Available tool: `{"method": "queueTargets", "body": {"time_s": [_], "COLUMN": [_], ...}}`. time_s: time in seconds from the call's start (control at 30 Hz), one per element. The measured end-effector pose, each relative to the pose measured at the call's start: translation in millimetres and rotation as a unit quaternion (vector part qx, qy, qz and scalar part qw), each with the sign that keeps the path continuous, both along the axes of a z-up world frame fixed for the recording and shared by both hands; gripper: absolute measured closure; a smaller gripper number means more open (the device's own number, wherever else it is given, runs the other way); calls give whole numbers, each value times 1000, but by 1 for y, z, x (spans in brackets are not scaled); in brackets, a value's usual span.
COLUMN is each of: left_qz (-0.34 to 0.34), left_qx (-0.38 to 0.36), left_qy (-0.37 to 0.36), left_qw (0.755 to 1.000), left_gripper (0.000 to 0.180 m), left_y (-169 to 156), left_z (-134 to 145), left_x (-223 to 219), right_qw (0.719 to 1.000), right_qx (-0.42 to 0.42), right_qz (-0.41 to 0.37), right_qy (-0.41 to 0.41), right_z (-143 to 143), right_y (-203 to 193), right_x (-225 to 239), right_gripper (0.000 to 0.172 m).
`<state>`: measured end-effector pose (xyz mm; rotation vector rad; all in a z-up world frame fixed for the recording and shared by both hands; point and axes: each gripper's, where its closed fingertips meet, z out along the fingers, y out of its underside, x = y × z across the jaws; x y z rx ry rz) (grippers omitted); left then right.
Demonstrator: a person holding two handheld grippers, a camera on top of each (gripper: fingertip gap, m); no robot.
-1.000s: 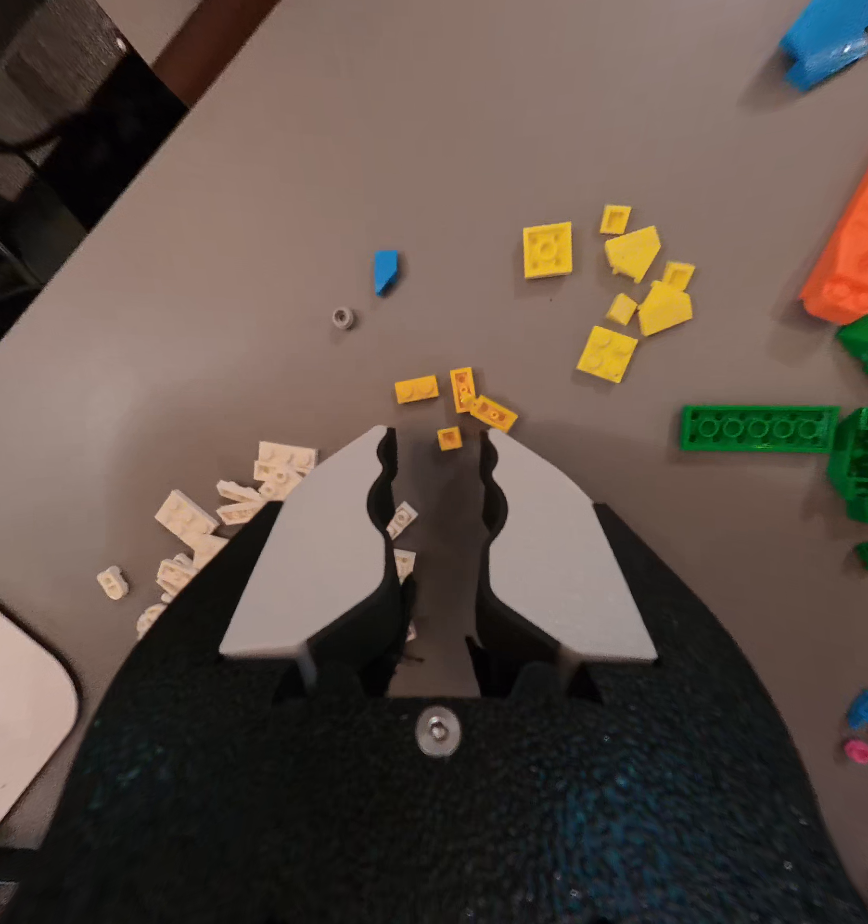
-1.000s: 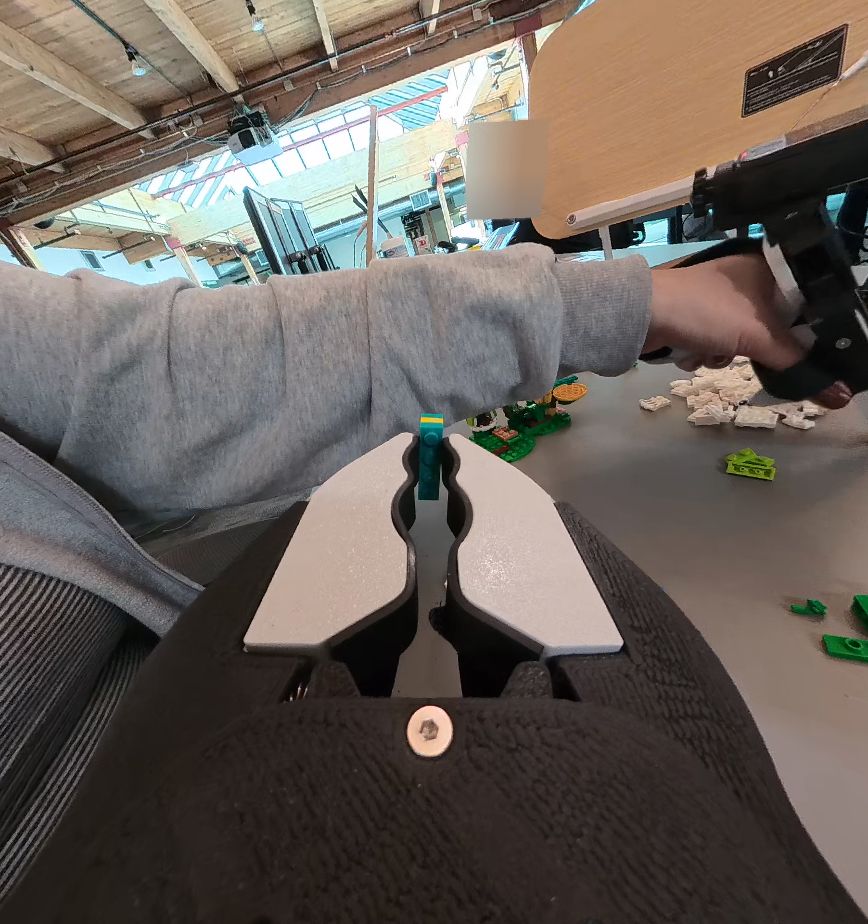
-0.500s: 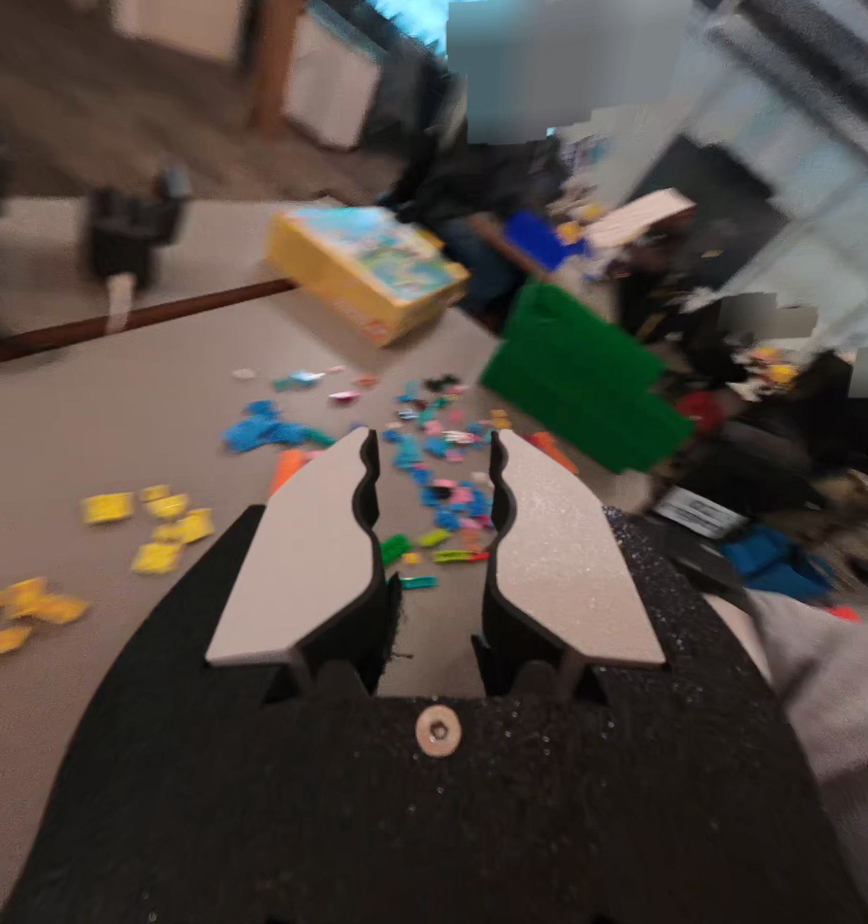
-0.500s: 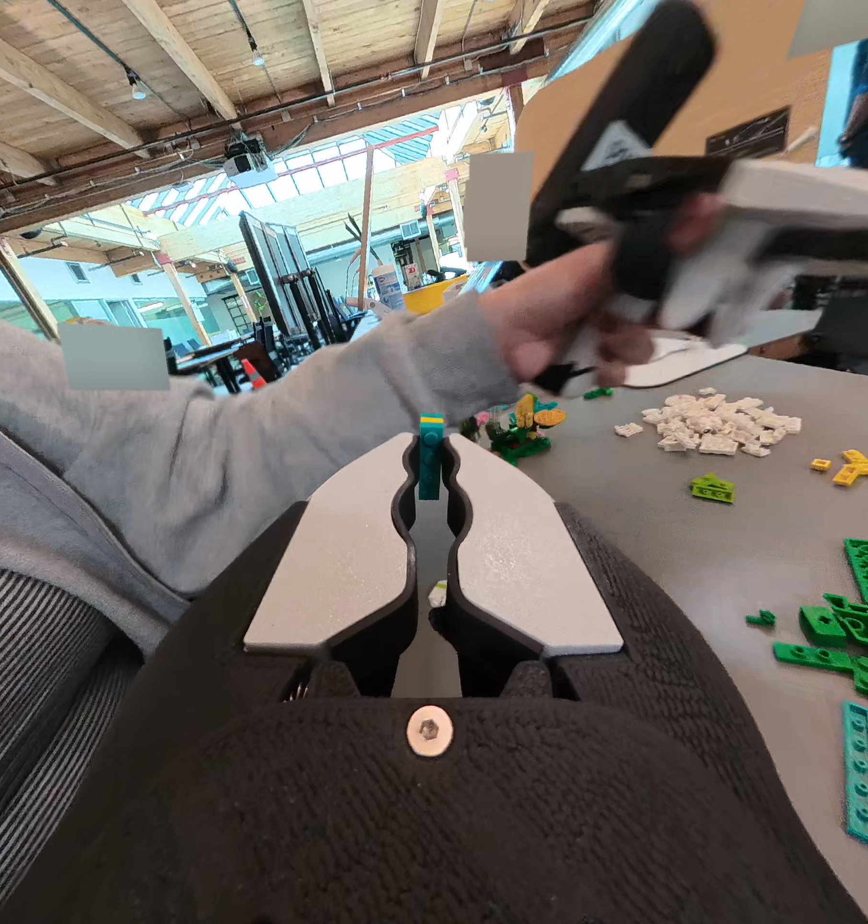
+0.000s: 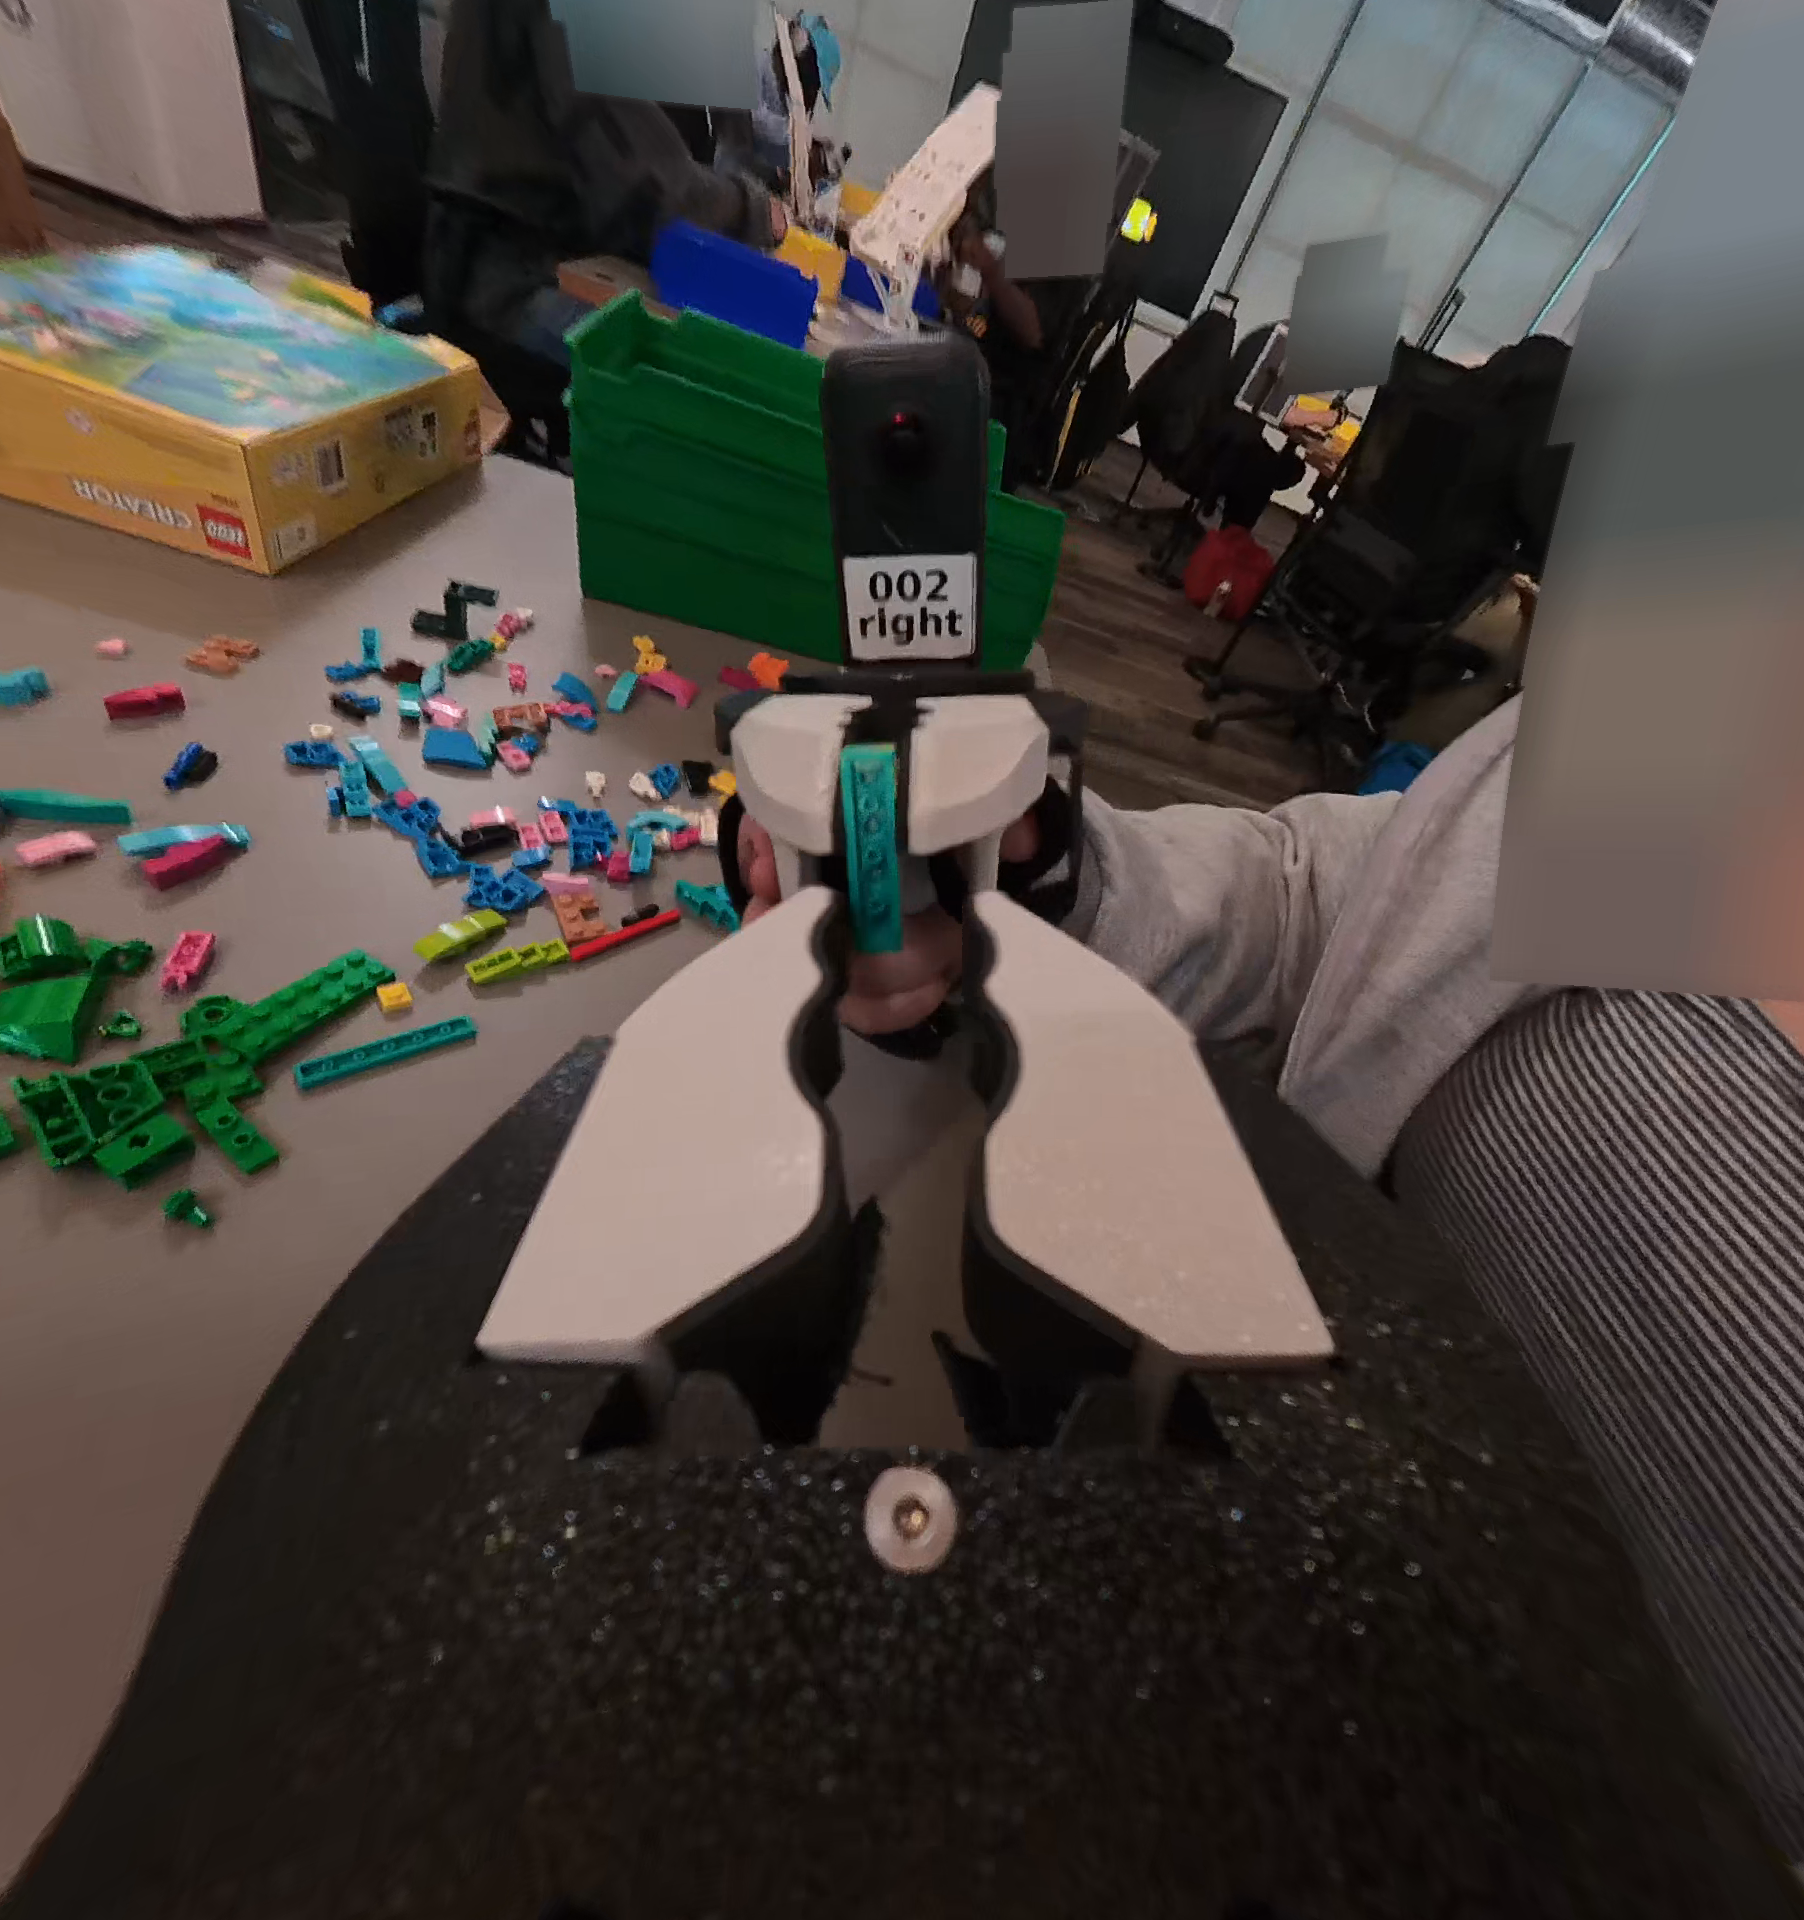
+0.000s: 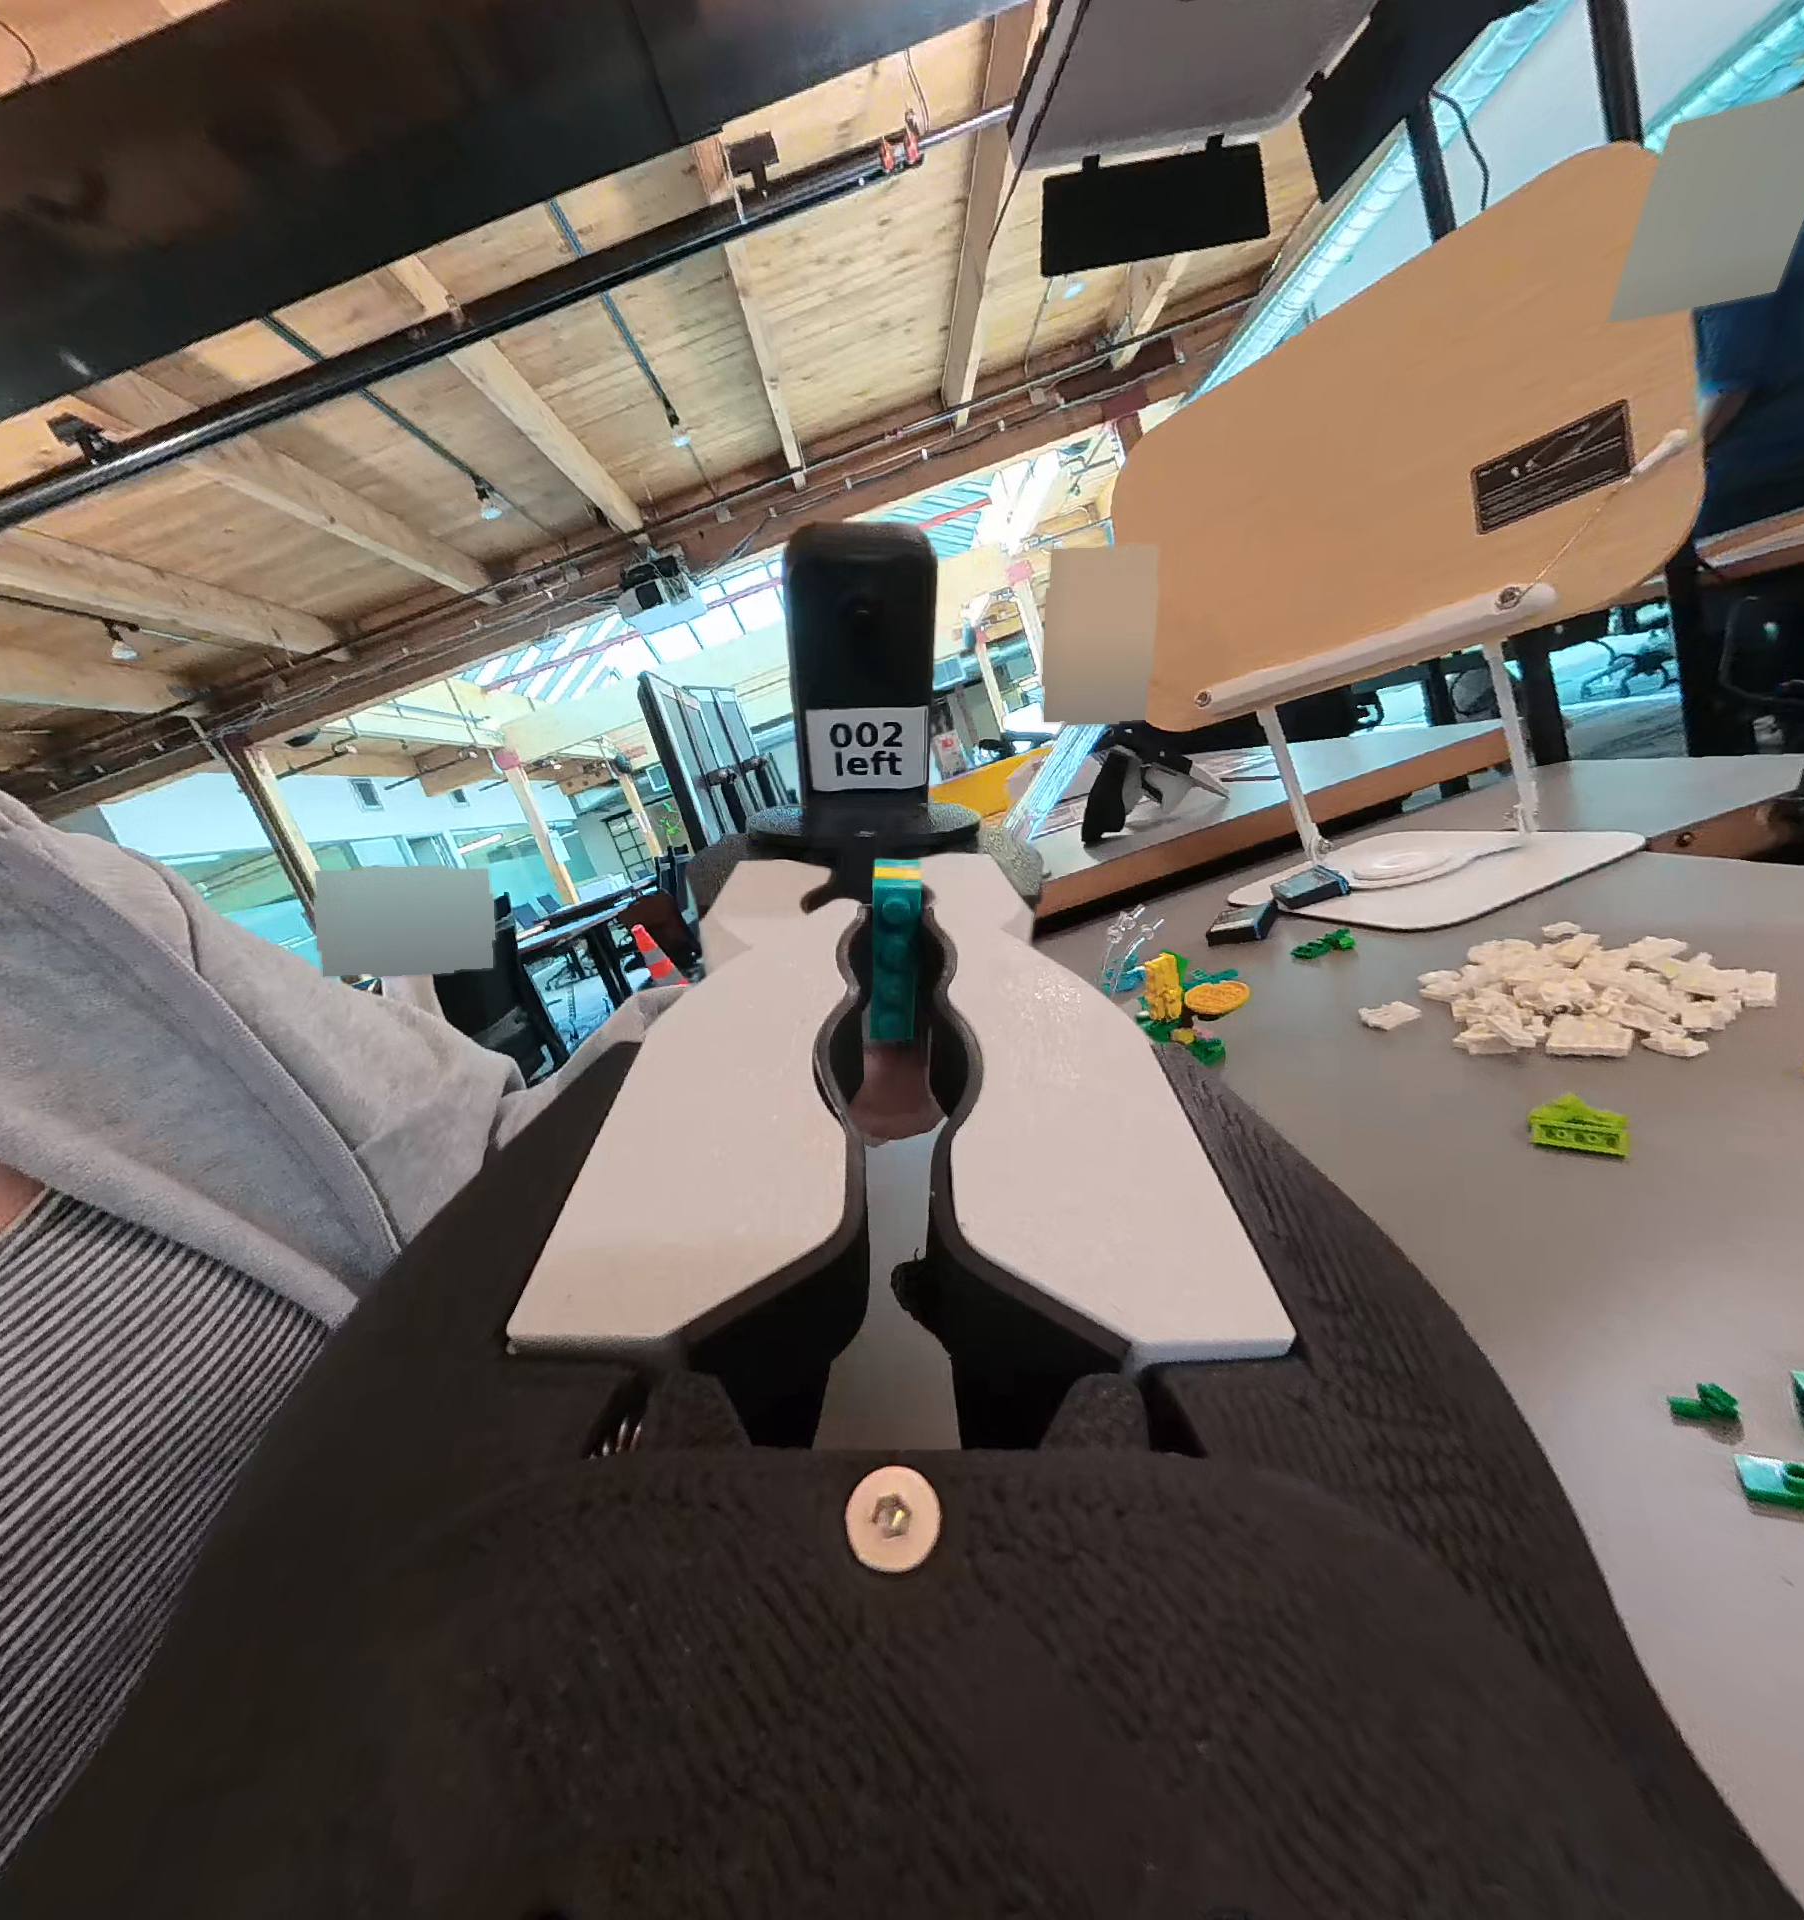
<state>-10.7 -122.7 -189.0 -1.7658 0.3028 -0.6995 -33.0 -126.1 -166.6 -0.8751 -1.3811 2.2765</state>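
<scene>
above the near edge of the grey table (image 5: 129,1351), held in the air between the two facing grippers:

- teal plate (image 6: 893,966): long, narrow and studded, with a thin yellow strip on its top end. it stands upright and off the table.
- right gripper (image 6: 893,925): jaws nearly together, both pads pressed on the teal plate. the left wrist view shows the plate hanging down from its white fingers (image 5: 794,769).
- left gripper (image 5: 898,914): jaws partly apart and holding nothing. the plate's lower end hangs just at the mouth of the jaws, with space showing beside it on the right.
- hand (image 5: 887,987): wrapped round the right gripper's grip below the plate. a grey sleeve (image 5: 1293,914) runs off to the right.

on the table, left wrist view:
- blue, pink and teal loose pieces (image 5: 482,800), scattered far left of the grippers.
- green pieces (image 5: 129,1081), in a cluster at near left.
- a second teal strip (image 5: 384,1051), lying flat just right of the green pieces.
- green bins (image 5: 700,499), stacked at the far edge.
- yellow box (image 5: 202,416), far left.

on the table, right wrist view:
- white pieces (image 6: 1594,992), in a heap at far right.
- small built model (image 6: 1184,1003), green and yellow, near the right finger.
- lime piece (image 6: 1578,1127), lying alone nearer than the white heap.
</scene>
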Motion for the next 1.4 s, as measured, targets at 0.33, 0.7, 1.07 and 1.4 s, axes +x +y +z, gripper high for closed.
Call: {"method": "queueTargets", "body": {"time_s": [0.33, 0.7, 1.07, 1.4], "left_qz": [42, 21, 26, 31], "left_qx": [85, 94, 101, 103], "left_qy": [12, -15, -24, -31], "left_qw": [995, 995, 994, 994], "left_gripper": [172, 172, 173, 173], "left_y": [3, 0, 2, 3], "left_z": [14, 19, 18, 18], "left_x": [-6, 3, 4, 5], "right_qw": [998, 998, 998, 998], "right_qx": [25, -4, -22, -29], "right_qz": [-26, 11, 3, 12], "right_qy": [42, 54, 67, 61], "right_z": [7, 12, 18, 18], "right_y": [0, -5, -2, -3], "right_x": [5, 12, 14, 13], "right_gripper": [165, 166, 165, 164]}}
